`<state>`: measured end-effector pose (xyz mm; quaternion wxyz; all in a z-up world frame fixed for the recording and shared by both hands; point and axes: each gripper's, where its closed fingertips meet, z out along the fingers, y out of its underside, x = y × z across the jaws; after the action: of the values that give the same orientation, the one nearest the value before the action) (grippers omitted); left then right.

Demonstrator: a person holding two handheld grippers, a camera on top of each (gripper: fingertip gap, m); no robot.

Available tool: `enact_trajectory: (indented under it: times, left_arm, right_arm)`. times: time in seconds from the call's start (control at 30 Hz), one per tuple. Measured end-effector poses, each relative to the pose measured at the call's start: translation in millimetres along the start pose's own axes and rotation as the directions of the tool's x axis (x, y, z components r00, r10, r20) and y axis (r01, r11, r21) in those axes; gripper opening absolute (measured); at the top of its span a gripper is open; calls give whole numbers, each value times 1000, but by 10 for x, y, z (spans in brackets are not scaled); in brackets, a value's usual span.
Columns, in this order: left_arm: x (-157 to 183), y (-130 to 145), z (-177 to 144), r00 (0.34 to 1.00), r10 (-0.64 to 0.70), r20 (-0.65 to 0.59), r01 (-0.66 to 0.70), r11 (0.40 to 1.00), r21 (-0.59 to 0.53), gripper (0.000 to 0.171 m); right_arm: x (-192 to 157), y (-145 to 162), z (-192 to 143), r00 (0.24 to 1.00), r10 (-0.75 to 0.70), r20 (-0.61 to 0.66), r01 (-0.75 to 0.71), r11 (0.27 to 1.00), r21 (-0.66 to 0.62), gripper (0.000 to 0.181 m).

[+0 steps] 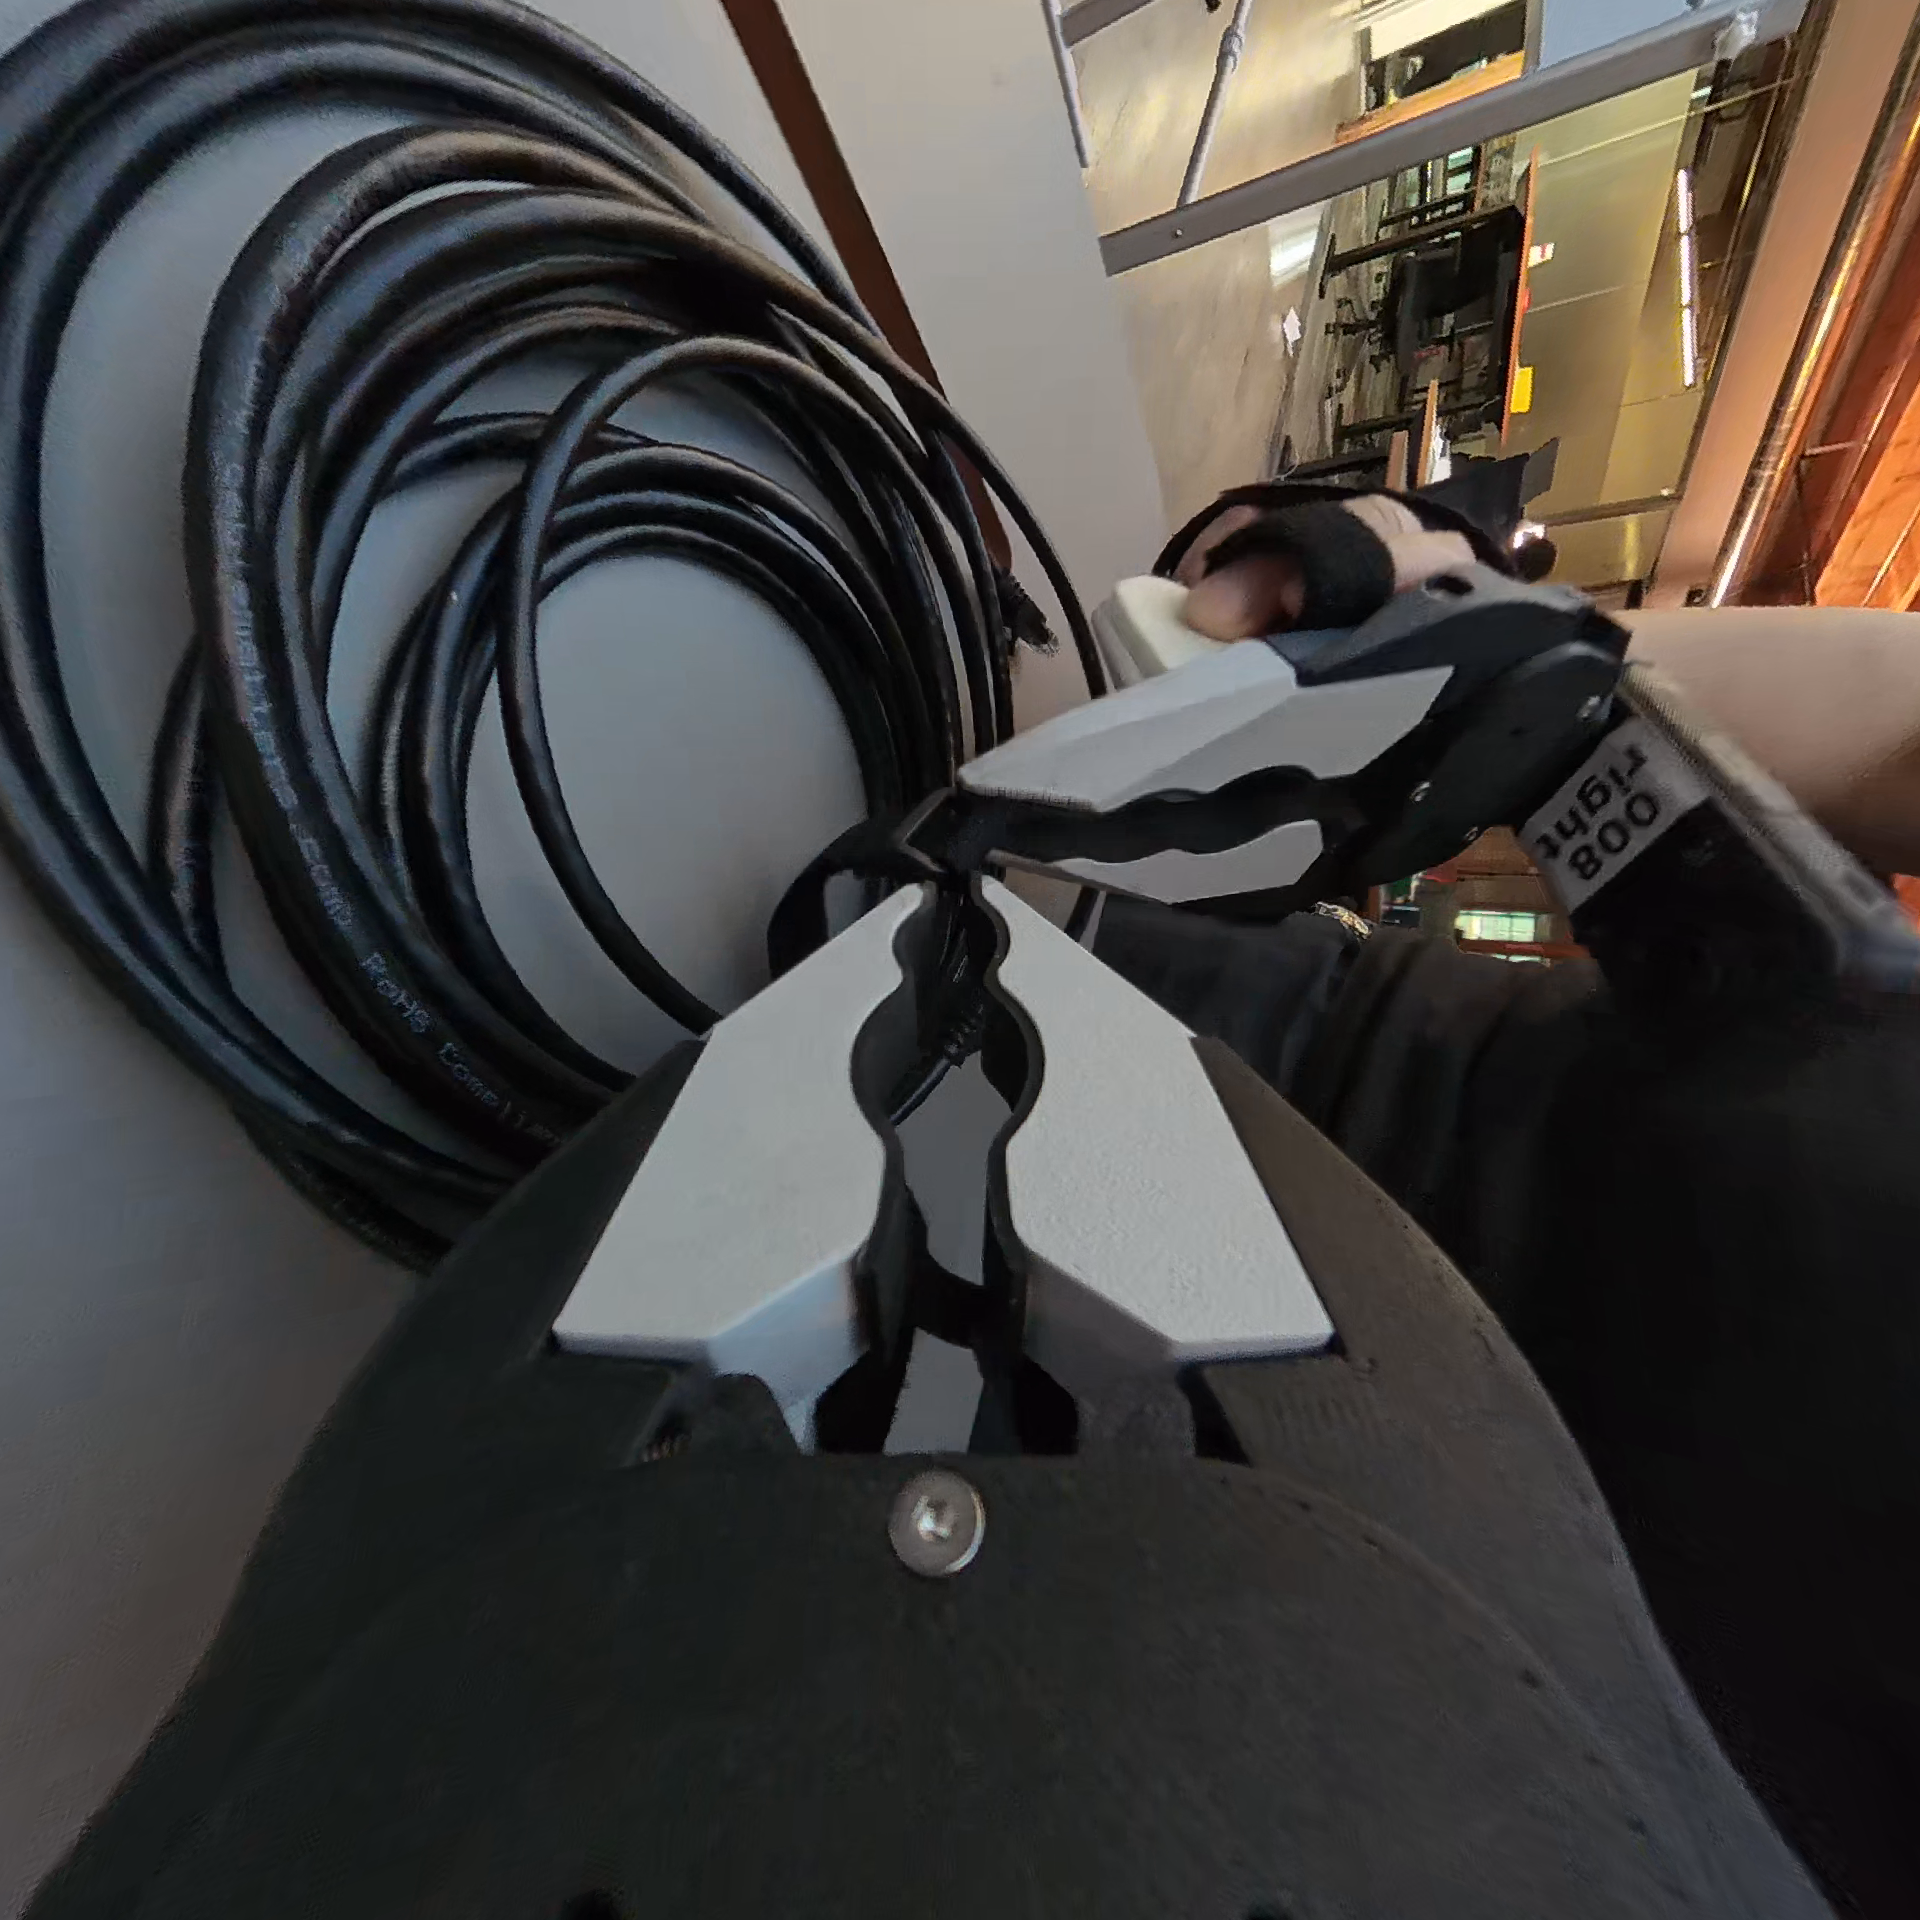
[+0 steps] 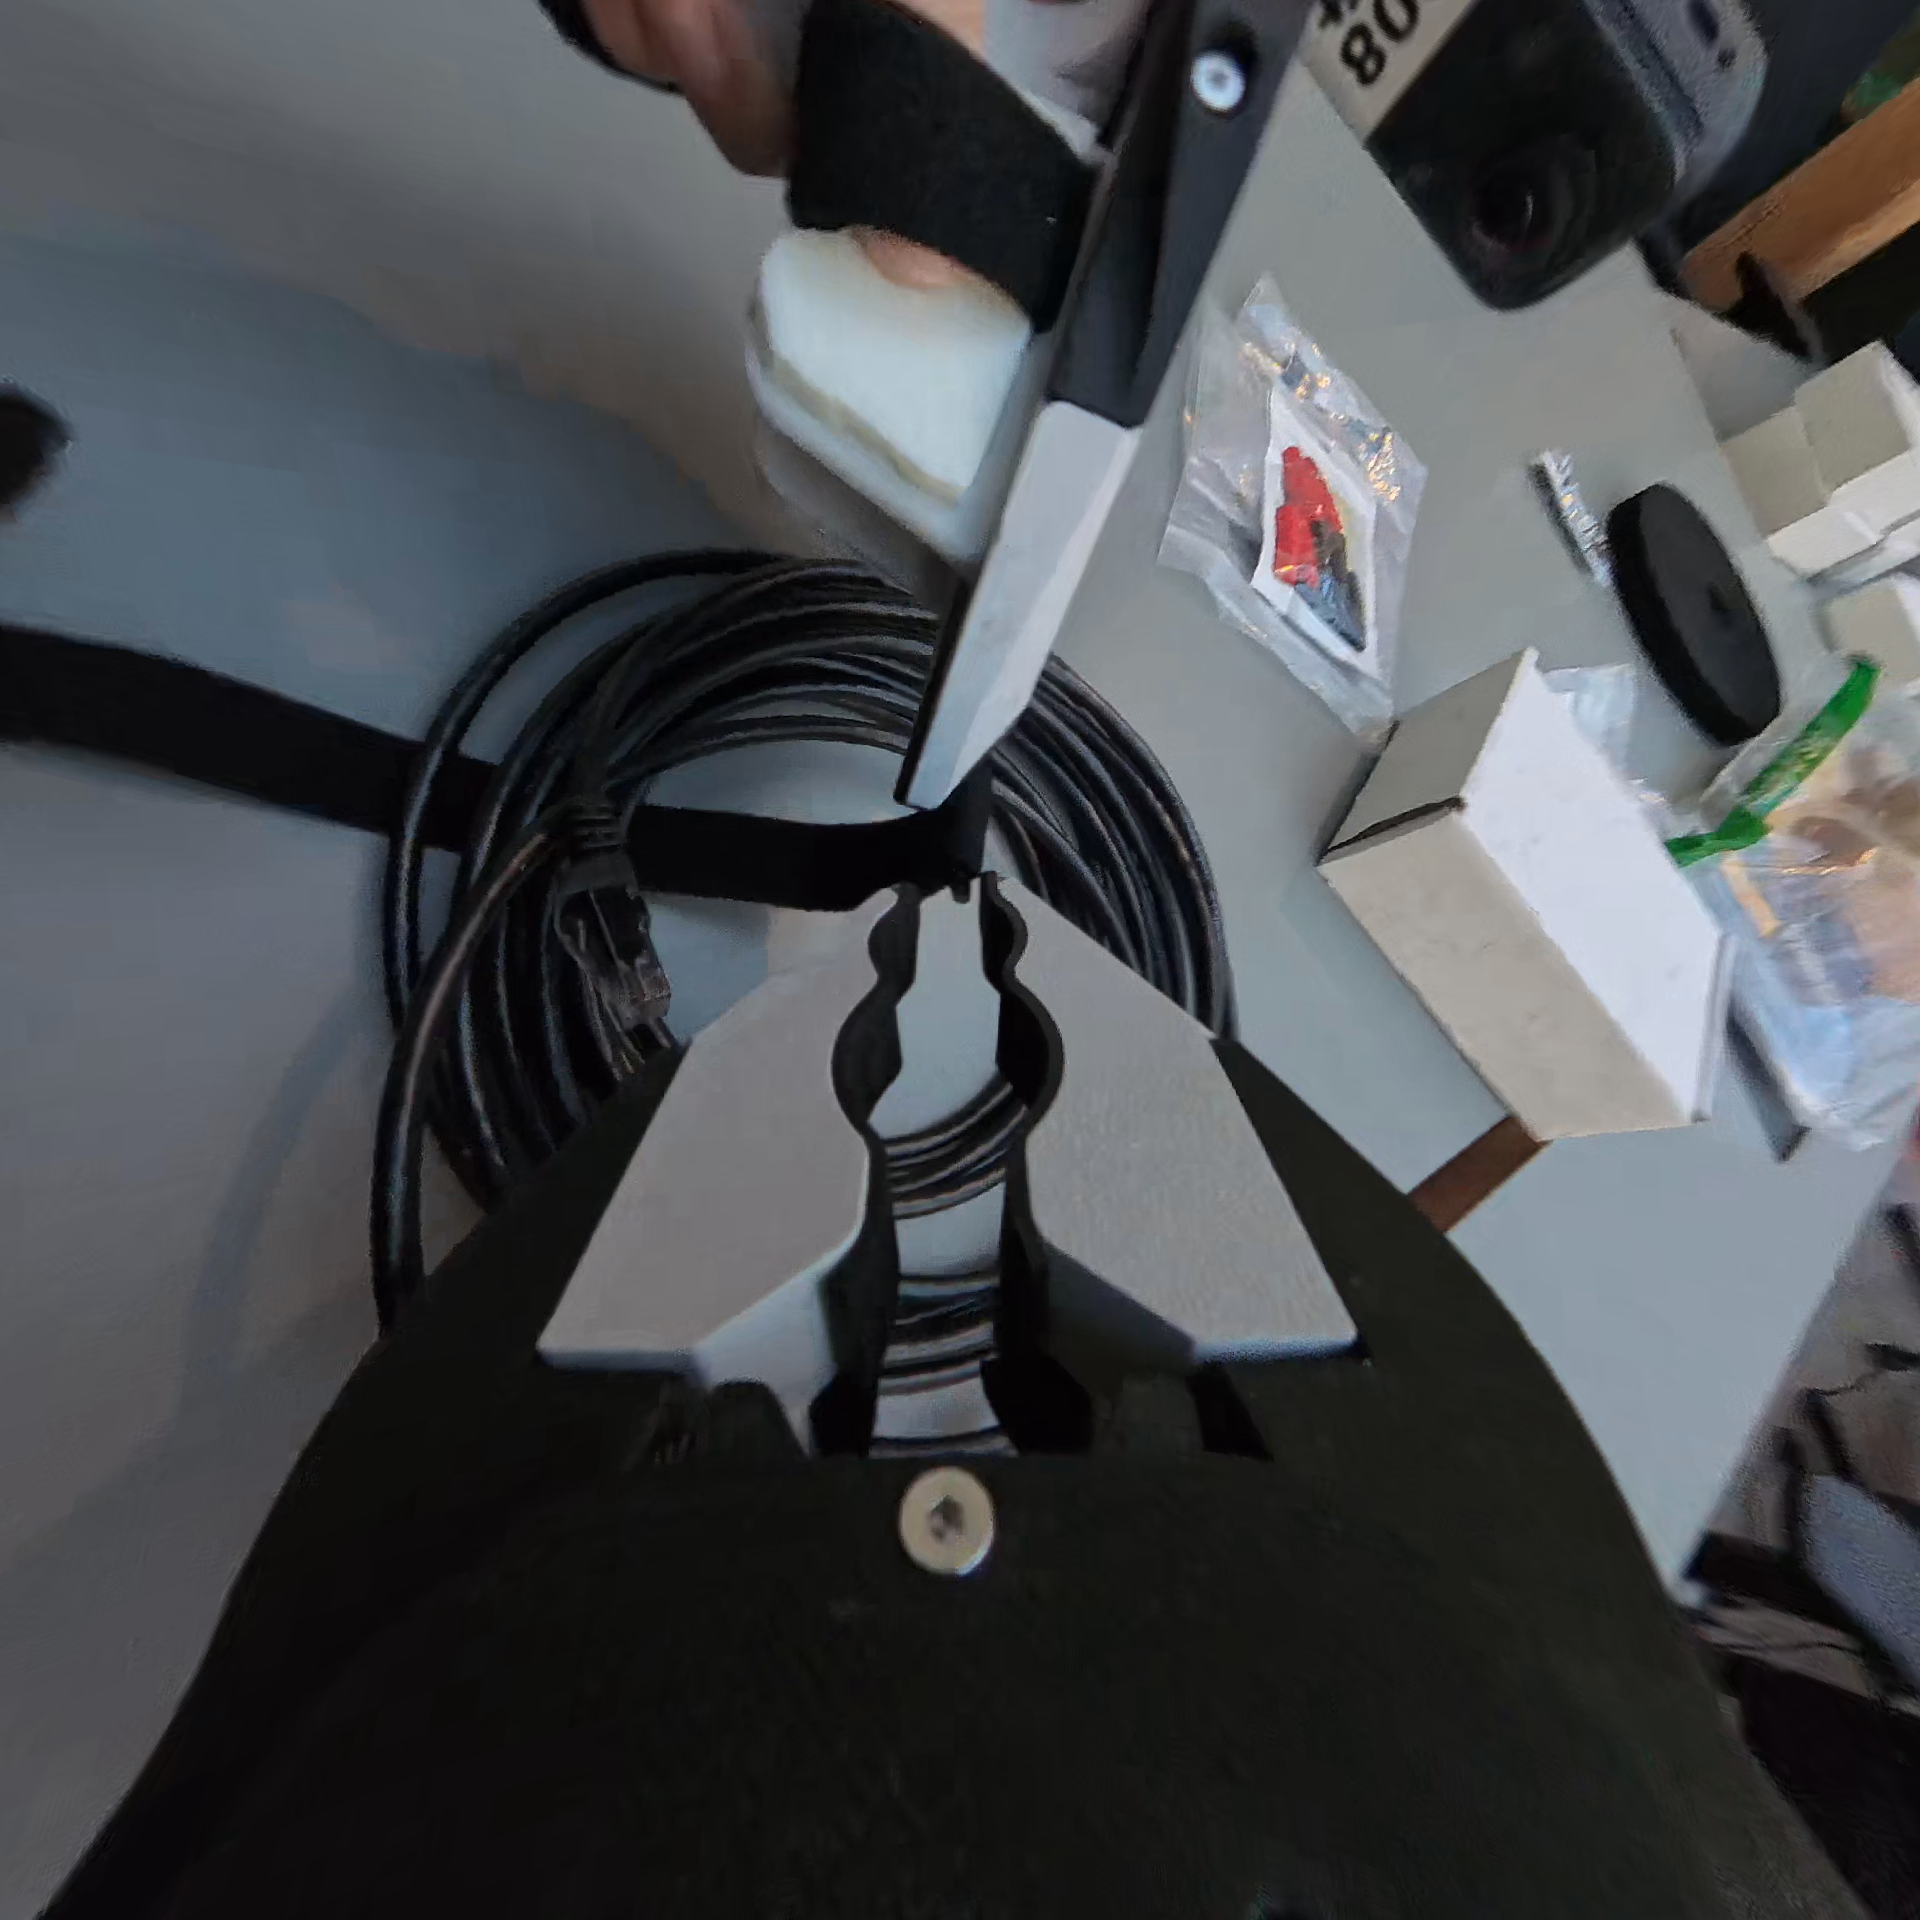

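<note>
I pinched a black strap (image 2: pixel 748 847) over coiled cable (image 1: pixel 312 623).
Left claw (image 1: pixel 951 914) and right claw (image 2: pixel 951 888) both clamped it, tips nearly meeting; even tension seemed wise.

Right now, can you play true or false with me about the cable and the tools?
1. The cable is wound in a ring. True.
2. The cable is red. False: it is black.
3. The left tool and the right tool meet tip to tip at the black strap. True.
4. The white box sits on top of the coil. False: it stands beside it on the grey table.
</note>
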<state>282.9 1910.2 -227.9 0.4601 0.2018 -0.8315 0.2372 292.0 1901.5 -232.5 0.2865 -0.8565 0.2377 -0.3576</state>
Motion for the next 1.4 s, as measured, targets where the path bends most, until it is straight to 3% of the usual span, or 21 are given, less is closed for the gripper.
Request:
enact_trajectory:
  times: [0.07, 0.13, 0.17, 0.23, 0.27, 0.3, 0.33, 0.4, 0.47, 0.53, 0.57, 0.73, 0.87, 1.03, 1.27, 1.33, 1.4]
  left_arm:
    - [9, 22, 7, 999, 37, 17, -37, 999, -8, 0]
    - [-11, 54, 27, 998, 52, 34, -51, 999, -15, 0]
    - [-15, 63, 38, 998, 53, 34, -52, 999, -13, 0]
    - [-8, 56, 56, 998, 57, 26, -57, 998, 9, 0]
    - [-15, 50, 60, 998, 61, 33, -62, 998, 20, 0]
    - [-30, 50, 63, 997, 64, 44, -65, 998, 27, 0]
    - [-41, 61, 70, 997, 58, 46, -59, 998, 26, 0]
    - [-95, 79, 77, 997, 37, 72, -39, 999, 24, 0]
    - [-199, 57, 61, 989, 25, 146, -30, 999, 32, 0]
    - [-293, -46, 40, 967, 52, 250, -71, 995, 67, 24]
    - [-318, -78, 50, 956, 67, 287, -89, 994, 66, 26]
    - [-486, -68, 222, 907, 115, 406, -110, 993, -36, 20]
    - [-539, -96, 290, 903, 86, 421, -77, 996, -37, 0]
    - [-517, -82, 302, 912, 80, 402, -81, 997, -16, 0]
    - [-178, -38, 198, 943, 191, 273, -231, 966, 119, 0]
    - [-172, 36, 192, 942, 199, 269, -239, 963, 123, 0]
    - [-225, 106, 191, 943, 181, 280, -221, 968, 119, 0]
  right_arm:
    - [59, 14, -20, 974, 216, 68, -217, 976, 12, 16]
    - [102, 22, -37, 861, 468, 200, -479, 878, 6, 22]
    - [126, 18, -38, 755, 594, 278, -616, 788, -12, 28]
    - [161, -19, -42, 447, 772, 453, -832, 544, -108, 31]
    - [202, -6, -23, 302, 813, 498, -886, 432, -167, 33]
    - [251, 41, 13, 203, 835, 511, -911, 352, -213, 32]
    - [297, 132, 66, 140, 860, 491, -921, 295, -254, 30]
    - [380, 272, 126, 81, 885, 458, -923, 240, -301, 24]
    - [390, 345, 135, 108, 893, 437, -907, 268, -325, 18]
    - [307, 390, 124, 187, 889, 419, -868, 349, -353, 22]
    - [259, 401, 116, 215, 884, 415, -852, 377, -363, 25]
    - [49, 407, 83, 202, 886, 418, -827, 383, -411, 26]
    - [-12, 391, 66, 181, 891, 416, -836, 362, -412, 26]
    - [-37, 379, 32, 152, 898, 413, -845, 334, -417, 28]
    - [-26, 213, -15, 87, 876, 475, -871, 299, -391, 45]
    - [-20, 228, 26, 99, 878, 469, -865, 308, -395, 48]
    - [12, 293, 76, 160, 879, 449, -843, 358, -401, 47]
